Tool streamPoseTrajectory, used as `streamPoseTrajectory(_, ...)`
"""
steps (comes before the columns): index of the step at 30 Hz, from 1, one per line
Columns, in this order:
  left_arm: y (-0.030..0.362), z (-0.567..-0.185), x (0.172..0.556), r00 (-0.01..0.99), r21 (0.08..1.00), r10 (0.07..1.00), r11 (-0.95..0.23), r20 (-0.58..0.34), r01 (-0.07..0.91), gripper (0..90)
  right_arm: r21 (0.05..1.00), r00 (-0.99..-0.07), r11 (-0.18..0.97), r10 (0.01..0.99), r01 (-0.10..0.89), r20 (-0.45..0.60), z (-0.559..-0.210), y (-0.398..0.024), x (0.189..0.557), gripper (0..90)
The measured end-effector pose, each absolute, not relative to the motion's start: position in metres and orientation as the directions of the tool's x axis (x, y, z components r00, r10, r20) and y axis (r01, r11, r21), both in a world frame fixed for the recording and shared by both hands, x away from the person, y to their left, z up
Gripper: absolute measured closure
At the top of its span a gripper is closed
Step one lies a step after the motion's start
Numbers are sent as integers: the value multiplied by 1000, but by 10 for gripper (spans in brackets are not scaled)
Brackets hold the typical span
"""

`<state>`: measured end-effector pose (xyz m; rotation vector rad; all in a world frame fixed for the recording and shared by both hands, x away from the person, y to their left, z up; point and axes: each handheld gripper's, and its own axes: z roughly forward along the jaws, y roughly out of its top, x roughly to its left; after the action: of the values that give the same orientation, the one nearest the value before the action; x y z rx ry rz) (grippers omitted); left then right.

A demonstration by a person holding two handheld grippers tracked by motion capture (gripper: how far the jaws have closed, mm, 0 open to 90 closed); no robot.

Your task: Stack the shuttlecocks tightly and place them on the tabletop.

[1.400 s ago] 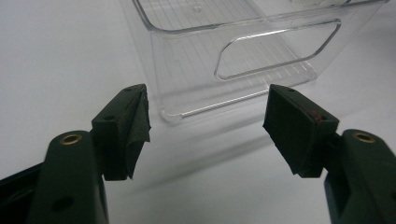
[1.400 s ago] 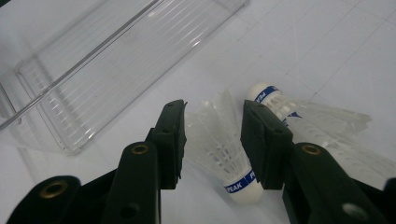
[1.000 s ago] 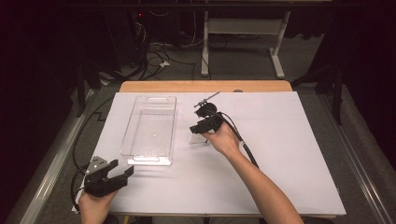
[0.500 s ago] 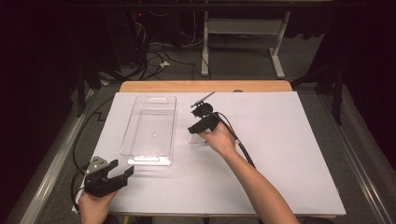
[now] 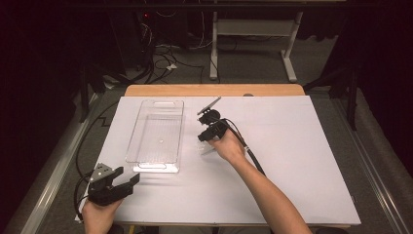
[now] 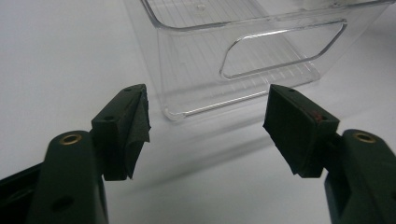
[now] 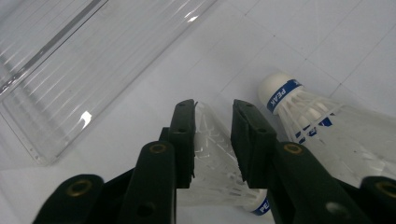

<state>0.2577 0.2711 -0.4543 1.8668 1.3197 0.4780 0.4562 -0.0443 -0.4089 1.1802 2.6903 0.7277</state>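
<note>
Right gripper view: a shuttlecock (image 7: 212, 154) lies on the white table (image 7: 140, 121) with its skirt between the pads of the right gripper (image 7: 214, 135), whose jaws have just been closing and now clamp it; a second shuttlecock (image 7: 317, 112) lies just beside, cork up-left; the clear bin (image 7: 88, 56) stands near; the left gripper (image 6: 205, 121) hangs with jaws wide apart before the bin's handle end.

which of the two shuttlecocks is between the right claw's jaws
The shuttlecock whose feather skirt sits between the right claw jaws, cork toward the camera. The other shuttlecock lies free beside it, its blue-banded cork pointing away.
</note>
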Motion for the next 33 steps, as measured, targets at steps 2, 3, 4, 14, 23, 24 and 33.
streamPoseTrajectory(2, 271, -454, 258, 389, 773, 912, -152, -131, 616, 321, 475, -701, 593, 709, 650, 74, -408, -44, 455, 766)
streamPoseTrajectory(3, 271, -454, 258, 389, 772, 912, -152, -131, 617, 321, 478, -701, 592, 710, 649, 72, -408, -43, 454, 784)
streamPoseTrajectory(4, 271, -454, 258, 389, 773, 912, -152, -131, 616, 321, 485, -710, 600, 701, 637, 65, -407, -43, 453, 804)
streamPoseTrajectory(14, 271, -454, 258, 388, 772, 911, -148, -136, 618, 321, 487, -723, 622, 691, 613, 28, -400, -49, 446, 887)
streamPoseTrajectory(23, 272, -454, 258, 389, 771, 911, -148, -138, 620, 321, 511, -730, 615, 682, 601, 37, -396, -65, 437, 890)
streamPoseTrajectory(24, 272, -454, 258, 389, 770, 911, -147, -139, 620, 322, 519, -730, 610, 683, 599, 38, -396, -67, 436, 890)
streamPoseTrajectory(33, 272, -454, 258, 387, 770, 911, -145, -140, 621, 322, 549, -724, 581, 687, 600, 64, -395, -82, 429, 890)
